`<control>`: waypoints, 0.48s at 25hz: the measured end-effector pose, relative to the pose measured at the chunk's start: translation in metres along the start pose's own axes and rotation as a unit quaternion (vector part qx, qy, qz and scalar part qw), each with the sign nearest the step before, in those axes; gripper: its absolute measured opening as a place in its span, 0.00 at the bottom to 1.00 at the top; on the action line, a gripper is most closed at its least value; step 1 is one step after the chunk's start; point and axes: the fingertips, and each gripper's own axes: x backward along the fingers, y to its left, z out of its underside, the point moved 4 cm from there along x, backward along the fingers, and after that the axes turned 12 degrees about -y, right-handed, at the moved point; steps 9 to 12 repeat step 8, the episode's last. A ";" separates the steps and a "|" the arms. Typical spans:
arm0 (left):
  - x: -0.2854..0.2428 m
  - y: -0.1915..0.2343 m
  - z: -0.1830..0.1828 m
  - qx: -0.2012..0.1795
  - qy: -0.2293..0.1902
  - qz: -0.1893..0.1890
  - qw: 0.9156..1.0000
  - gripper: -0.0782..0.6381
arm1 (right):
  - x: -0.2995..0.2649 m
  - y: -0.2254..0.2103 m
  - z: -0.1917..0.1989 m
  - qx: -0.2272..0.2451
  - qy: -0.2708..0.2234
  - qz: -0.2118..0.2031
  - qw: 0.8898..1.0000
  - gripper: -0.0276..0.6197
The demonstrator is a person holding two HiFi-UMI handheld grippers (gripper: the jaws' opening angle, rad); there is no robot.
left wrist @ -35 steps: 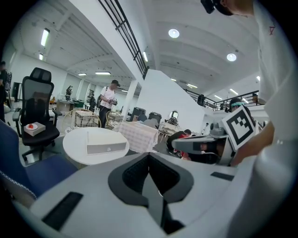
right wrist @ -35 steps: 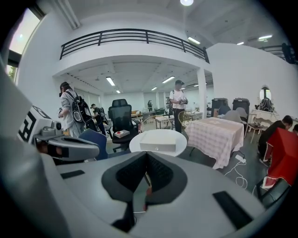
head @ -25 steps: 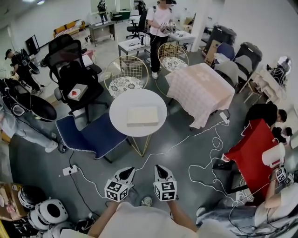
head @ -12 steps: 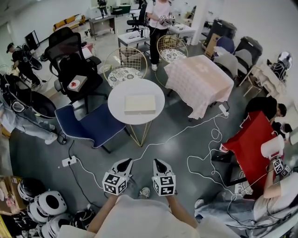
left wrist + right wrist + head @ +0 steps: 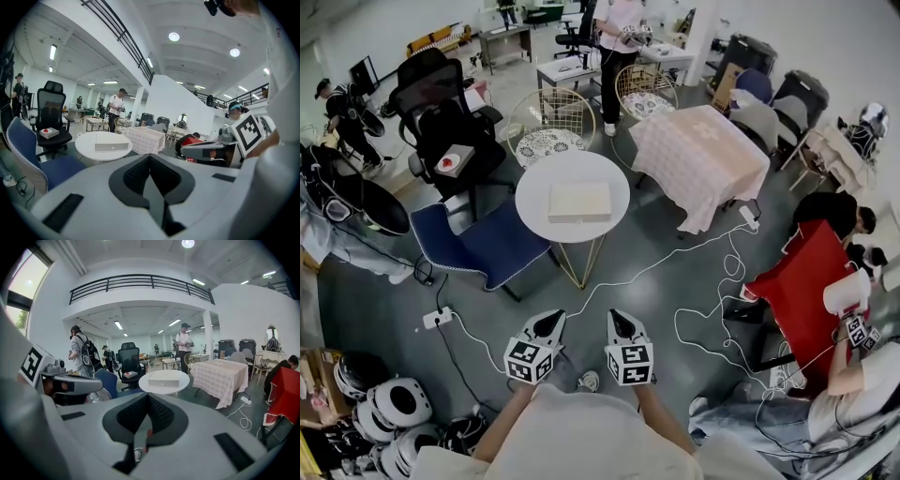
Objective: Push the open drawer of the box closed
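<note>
A flat cream box (image 5: 578, 201) lies on the round white table (image 5: 534, 217) ahead of me. Its long front with a small knob faces me; it also shows as the box (image 5: 112, 147) and the box (image 5: 163, 378) in the gripper views. How far the drawer stands out is too small to tell. My left gripper (image 5: 553, 319) and right gripper (image 5: 617, 317) hang side by side over the floor, well short of the table. The left gripper (image 5: 150, 157) and the right gripper (image 5: 148, 397) are both shut with nothing between the pads.
A blue chair (image 5: 478, 248) stands left of the table, with a black office chair (image 5: 441, 141) and gold wire chairs (image 5: 551, 141) behind. A table under a checked cloth (image 5: 703, 159) stands to the right. White cables (image 5: 712, 281) and a power strip (image 5: 436, 319) lie on the floor. People stand around.
The head view has shifted: the table, the box and both grippers sit higher in the picture than a second ago. The grippers stay side by side and shut.
</note>
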 end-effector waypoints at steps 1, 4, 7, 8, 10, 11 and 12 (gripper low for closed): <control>0.000 0.000 0.001 0.000 0.001 -0.001 1.000 0.13 | 0.000 0.000 0.000 0.000 0.001 -0.001 1.000 0.07; 0.001 0.001 -0.001 -0.001 -0.001 -0.003 1.000 0.13 | -0.002 0.002 0.000 0.005 0.004 -0.006 1.000 0.07; 0.001 0.004 -0.003 -0.001 -0.004 -0.004 1.000 0.13 | -0.006 0.005 -0.001 0.009 0.003 -0.009 1.000 0.07; 0.000 0.005 -0.004 -0.001 -0.005 -0.003 1.000 0.13 | -0.007 0.005 -0.002 0.010 0.003 -0.009 1.000 0.07; 0.000 0.005 -0.004 -0.001 -0.005 -0.003 1.000 0.13 | -0.007 0.005 -0.002 0.010 0.003 -0.009 1.000 0.07; 0.000 0.005 -0.004 -0.001 -0.005 -0.003 1.000 0.13 | -0.007 0.005 -0.002 0.010 0.003 -0.009 1.000 0.07; 0.000 0.005 -0.004 -0.001 -0.005 -0.003 1.000 0.13 | -0.007 0.005 -0.002 0.010 0.003 -0.009 1.000 0.07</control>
